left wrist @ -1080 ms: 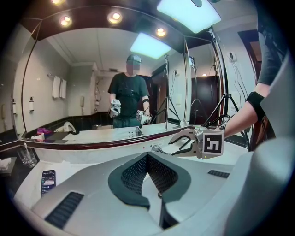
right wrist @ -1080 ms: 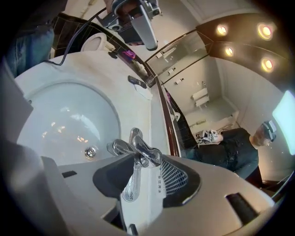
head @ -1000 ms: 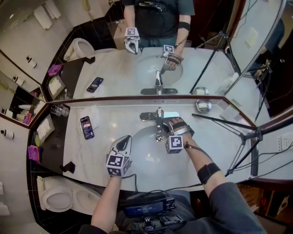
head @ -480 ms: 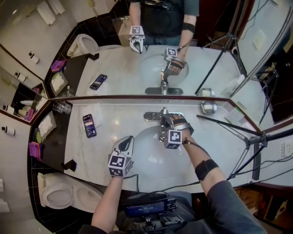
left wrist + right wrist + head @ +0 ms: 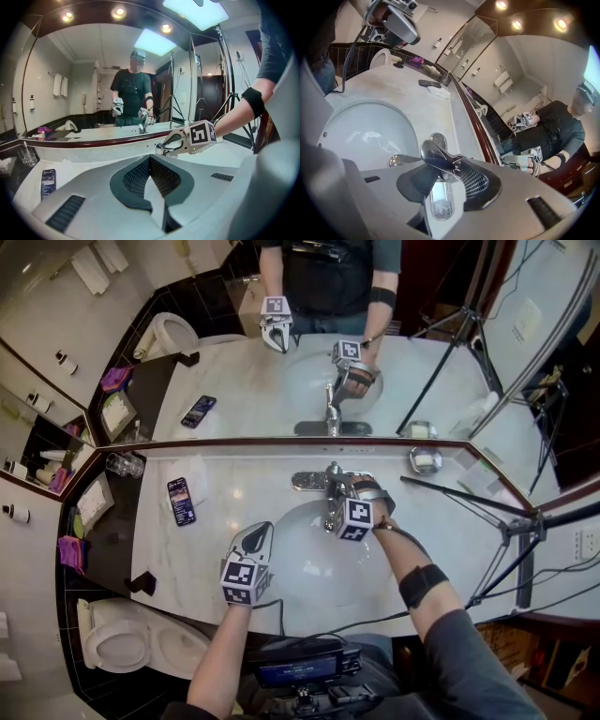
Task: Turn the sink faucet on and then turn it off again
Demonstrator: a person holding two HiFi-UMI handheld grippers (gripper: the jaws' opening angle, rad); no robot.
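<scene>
The faucet (image 5: 328, 481) stood at the basin's (image 5: 298, 563) twelve o'clock, hard against the mirror's lower edge; the right gripper (image 5: 339, 495) reached in from four o'clock, jaws fairly wide and just closing round the faucet lever (image 5: 438, 158), pads not yet clamped; the left gripper (image 5: 258, 532), jaws together and empty, hovered over the rim at eight o'clock; bare counter (image 5: 225, 512) ran to the phone (image 5: 179, 501) at nine o'clock.
</scene>
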